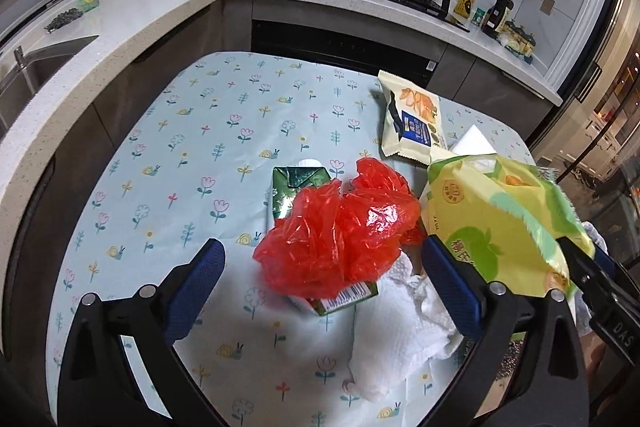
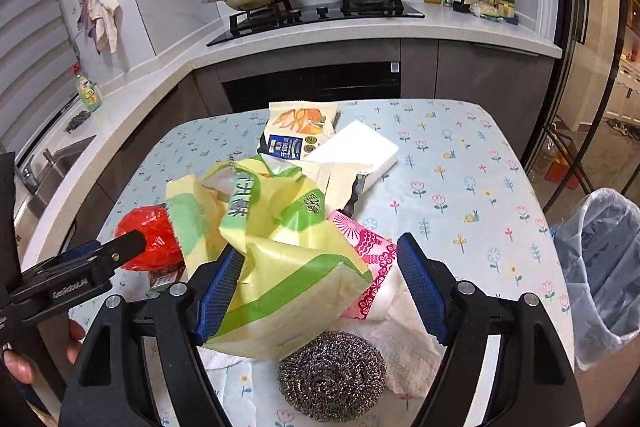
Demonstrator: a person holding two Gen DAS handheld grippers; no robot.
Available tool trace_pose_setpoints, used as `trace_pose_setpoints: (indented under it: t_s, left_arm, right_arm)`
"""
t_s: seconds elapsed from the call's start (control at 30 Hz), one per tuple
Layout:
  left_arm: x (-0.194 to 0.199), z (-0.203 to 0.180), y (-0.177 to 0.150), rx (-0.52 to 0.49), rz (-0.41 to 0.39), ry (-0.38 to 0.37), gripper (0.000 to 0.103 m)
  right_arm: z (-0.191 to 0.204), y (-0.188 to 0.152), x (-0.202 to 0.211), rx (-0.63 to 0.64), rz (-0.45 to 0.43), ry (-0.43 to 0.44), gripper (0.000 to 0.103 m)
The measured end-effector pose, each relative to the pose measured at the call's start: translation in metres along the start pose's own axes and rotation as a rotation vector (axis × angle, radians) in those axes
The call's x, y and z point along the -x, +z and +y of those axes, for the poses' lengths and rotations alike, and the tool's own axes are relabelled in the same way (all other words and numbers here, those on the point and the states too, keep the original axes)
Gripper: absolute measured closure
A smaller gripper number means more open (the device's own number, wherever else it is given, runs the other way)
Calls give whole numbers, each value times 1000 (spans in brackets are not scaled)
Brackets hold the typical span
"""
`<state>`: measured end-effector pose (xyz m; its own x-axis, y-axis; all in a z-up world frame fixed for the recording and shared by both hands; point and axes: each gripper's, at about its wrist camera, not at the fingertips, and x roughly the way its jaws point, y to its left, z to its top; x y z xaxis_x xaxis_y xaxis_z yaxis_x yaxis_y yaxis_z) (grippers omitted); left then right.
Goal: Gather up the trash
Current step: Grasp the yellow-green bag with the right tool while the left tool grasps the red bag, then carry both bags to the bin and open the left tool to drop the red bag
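Observation:
My left gripper [image 1: 324, 273] is open, its blue pads on either side of a crumpled red plastic bag [image 1: 340, 231] without touching it. The bag lies on a green carton [image 1: 296, 191]. My right gripper [image 2: 320, 289] is open around a yellow-green wrapper [image 2: 288, 267]. Its left pad is against the wrapper and its right pad stands apart, beside a pink wrapper [image 2: 370, 251]. White paper towel [image 1: 404, 311] lies under both. A steel scourer [image 2: 332, 375] sits just below the right jaws. In the right wrist view, the left gripper's finger [image 2: 128, 247] reaches the red bag [image 2: 152, 239].
A snack bag [image 2: 300, 127] and a white block [image 2: 356, 151] lie farther back on the flowered tablecloth [image 2: 460, 187]. A bin lined with a clear bag [image 2: 600, 259] stands off the table's right edge. Kitchen counter, sink and stove with pans run behind. A hand [image 2: 24, 359] holds the left gripper.

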<state>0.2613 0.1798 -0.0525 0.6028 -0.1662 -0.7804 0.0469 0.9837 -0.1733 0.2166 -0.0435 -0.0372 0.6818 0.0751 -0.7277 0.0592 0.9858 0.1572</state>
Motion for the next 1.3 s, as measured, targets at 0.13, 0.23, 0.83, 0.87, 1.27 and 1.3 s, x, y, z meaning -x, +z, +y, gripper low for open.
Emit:
trace_pose_setpoints:
  t_s: [0.13, 0.23, 0.83, 0.87, 1.27, 1.3]
  left_arm:
    - [-13, -3, 2, -15, 4, -2, 12]
    - [-19, -10, 1, -42, 15, -11, 29]
    - [42, -52, -3, -122, -88, -98, 83]
    - [47, -58, -3, -131, -97, -107, 83]
    - [95, -142, -6, -253, -173, -214, 85]
    - [97, -151, -8, -263, -175, -225, 85]
  right_arm:
    - [-7, -3, -6, -17, 19, 11, 34]
    - [-10, -5, -9, -27, 34, 35, 54]
    - [-28, 2, 59, -45, -143, 48, 73]
    - [-33, 4, 64, -51, -155, 46, 73]
    - [-112, 2, 125, -161, -274, -43, 73]
    - [-121, 0, 130, -172, -282, -55, 73]
